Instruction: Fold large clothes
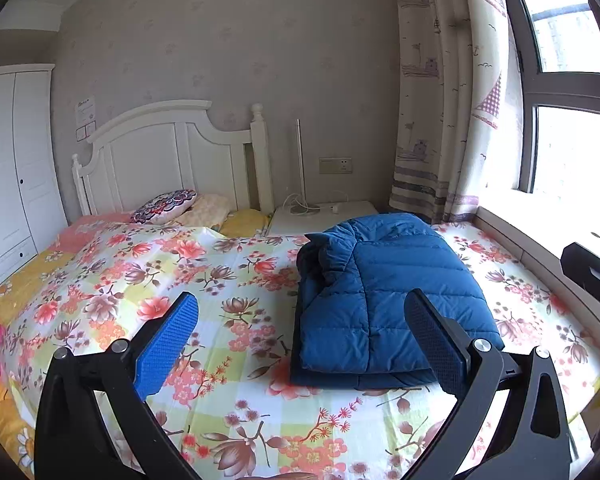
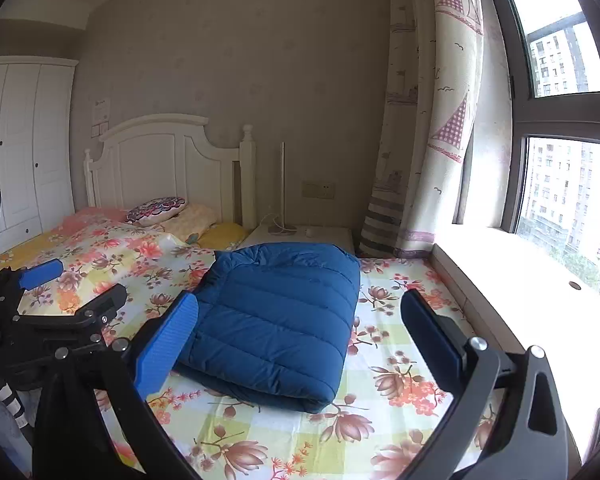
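**Folded puffer jacket sits on the bed, both grippers let go**

Sitting on the floral bedsheet (image 2: 380, 432) is a blue quilted down jacket (image 2: 276, 320), folded into a chunky rectangle toward the window side of the bed. Both grippers hang just above the near edge of the mattress, neither touching the jacket.

The left gripper (image 1: 302, 320) has its jaws spread wide with nothing between the pads, just sheet showing in the gap and the jacket's near left corner beyond. The right gripper (image 2: 300, 320) is spread wide too; the jacket lies past its fingers, not pinched.

Farther back there's a white headboard (image 1: 172, 148), a patterned pillow (image 1: 164, 206) and a nightstand (image 1: 324, 216) with a slim lamp (image 1: 300, 164). A sailboat-print curtain (image 2: 432, 120) hangs by the window (image 2: 564, 200).
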`<action>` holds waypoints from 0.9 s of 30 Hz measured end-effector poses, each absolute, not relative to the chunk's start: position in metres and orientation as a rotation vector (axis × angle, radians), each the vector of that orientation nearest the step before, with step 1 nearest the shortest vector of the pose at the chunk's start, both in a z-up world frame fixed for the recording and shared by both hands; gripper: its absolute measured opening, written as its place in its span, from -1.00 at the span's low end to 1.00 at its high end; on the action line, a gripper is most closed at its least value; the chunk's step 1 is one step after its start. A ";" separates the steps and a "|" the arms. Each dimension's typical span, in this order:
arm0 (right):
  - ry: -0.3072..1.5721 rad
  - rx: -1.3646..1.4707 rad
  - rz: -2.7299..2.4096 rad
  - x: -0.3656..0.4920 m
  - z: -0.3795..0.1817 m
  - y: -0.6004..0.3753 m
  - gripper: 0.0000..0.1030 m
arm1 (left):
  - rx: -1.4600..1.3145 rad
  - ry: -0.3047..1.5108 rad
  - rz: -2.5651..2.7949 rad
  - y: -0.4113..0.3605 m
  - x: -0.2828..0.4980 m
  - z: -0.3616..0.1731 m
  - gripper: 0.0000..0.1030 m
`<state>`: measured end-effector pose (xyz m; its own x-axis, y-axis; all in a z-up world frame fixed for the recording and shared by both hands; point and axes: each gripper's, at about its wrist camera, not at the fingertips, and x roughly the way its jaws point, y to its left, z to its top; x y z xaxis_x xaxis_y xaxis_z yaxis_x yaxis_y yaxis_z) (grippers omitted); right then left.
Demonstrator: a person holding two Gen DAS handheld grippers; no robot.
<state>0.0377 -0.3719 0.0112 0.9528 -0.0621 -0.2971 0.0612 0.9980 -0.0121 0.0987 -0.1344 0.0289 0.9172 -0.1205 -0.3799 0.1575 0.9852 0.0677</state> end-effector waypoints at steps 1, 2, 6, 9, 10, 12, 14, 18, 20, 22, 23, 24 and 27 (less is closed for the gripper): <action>0.302 -0.004 -0.063 0.037 0.011 -0.371 0.96 | 0.095 0.386 -0.142 -0.134 0.099 0.029 0.91; 0.305 -0.004 -0.062 0.038 0.011 -0.371 0.96 | 0.094 0.387 -0.142 -0.133 0.099 0.029 0.91; 0.307 -0.002 -0.061 0.037 0.011 -0.371 0.96 | 0.093 0.386 -0.138 -0.133 0.099 0.029 0.91; 0.305 -0.001 -0.059 0.037 0.012 -0.371 0.96 | 0.094 0.388 -0.139 -0.132 0.099 0.028 0.91; 0.307 0.000 -0.054 0.038 0.011 -0.371 0.96 | 0.094 0.390 -0.138 -0.132 0.099 0.028 0.91; 0.310 -0.004 -0.053 0.038 0.011 -0.370 0.96 | 0.090 0.396 -0.137 -0.131 0.099 0.026 0.91; 0.313 -0.010 -0.051 0.039 0.011 -0.368 0.96 | 0.088 0.401 -0.136 -0.131 0.099 0.025 0.91; 0.314 -0.012 -0.044 0.040 0.010 -0.368 0.96 | 0.086 0.402 -0.135 -0.131 0.098 0.025 0.91; 0.314 -0.012 -0.045 0.040 0.009 -0.367 0.96 | 0.089 0.399 -0.137 -0.131 0.098 0.025 0.91; 0.313 -0.011 -0.044 0.040 0.009 -0.367 0.96 | 0.087 0.397 -0.134 -0.131 0.098 0.025 0.91; 0.314 -0.011 -0.043 0.040 0.009 -0.367 0.96 | 0.086 0.399 -0.134 -0.131 0.098 0.025 0.91; 0.314 -0.012 -0.044 0.040 0.009 -0.367 0.96 | 0.085 0.399 -0.135 -0.131 0.098 0.025 0.91; 0.314 -0.012 -0.043 0.040 0.009 -0.366 0.96 | 0.084 0.399 -0.132 -0.131 0.097 0.024 0.91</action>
<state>0.0398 -0.3665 0.0095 0.9503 -0.0441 -0.3081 0.0405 0.9990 -0.0183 0.0974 -0.1313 0.0244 0.9129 -0.1115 -0.3928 0.1446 0.9879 0.0556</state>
